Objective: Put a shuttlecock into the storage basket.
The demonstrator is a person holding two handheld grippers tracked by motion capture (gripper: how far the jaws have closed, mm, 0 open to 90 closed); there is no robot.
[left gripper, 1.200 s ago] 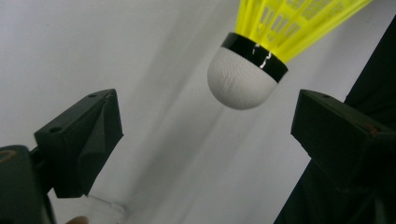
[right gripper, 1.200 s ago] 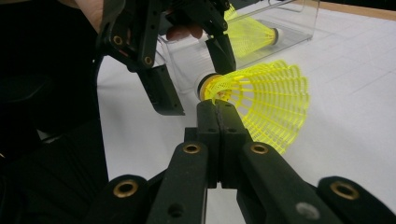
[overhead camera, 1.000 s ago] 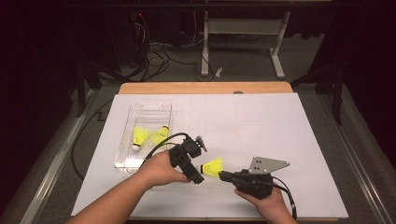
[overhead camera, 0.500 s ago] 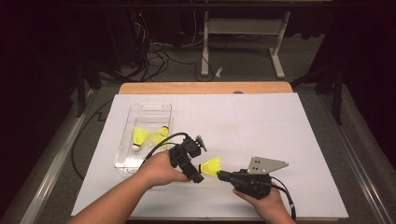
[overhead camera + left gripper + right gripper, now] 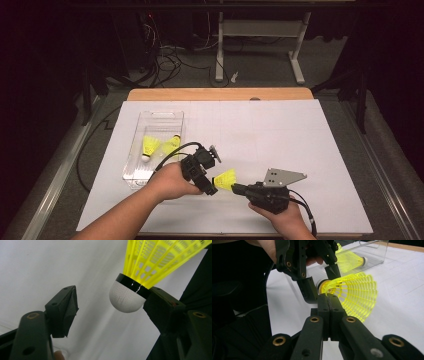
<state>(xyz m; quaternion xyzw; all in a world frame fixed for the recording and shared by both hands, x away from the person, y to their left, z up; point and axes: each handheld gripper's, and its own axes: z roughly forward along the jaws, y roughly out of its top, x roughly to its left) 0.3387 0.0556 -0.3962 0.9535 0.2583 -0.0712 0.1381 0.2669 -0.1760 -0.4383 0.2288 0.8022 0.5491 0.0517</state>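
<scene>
A yellow shuttlecock (image 5: 226,178) with a white cork hangs above the white table sheet (image 5: 280,135), held between both hands. My right gripper (image 5: 236,188) (image 5: 329,301) is shut, pinching the mesh skirt (image 5: 354,293). My left gripper (image 5: 212,184) (image 5: 112,300) straddles the cork (image 5: 123,300) and its jaws have just been closing. One of its pads (image 5: 160,305) touches the black band, while the other pad (image 5: 66,307) stands well apart from the cork. In the right gripper view the left gripper (image 5: 322,281) reaches in from the upper left.
A clear plastic box (image 5: 160,114) stands at the left of the sheet with two more yellow shuttlecocks (image 5: 149,146) (image 5: 171,145) inside. The box (image 5: 374,252) lies just beyond the held shuttlecock. Cables and table legs lie on the floor past the wooden back edge (image 5: 220,94).
The left gripper's jaws have drawn in closer around the shuttlecock's cork. Both hands and the shuttlecock stay where they were.
</scene>
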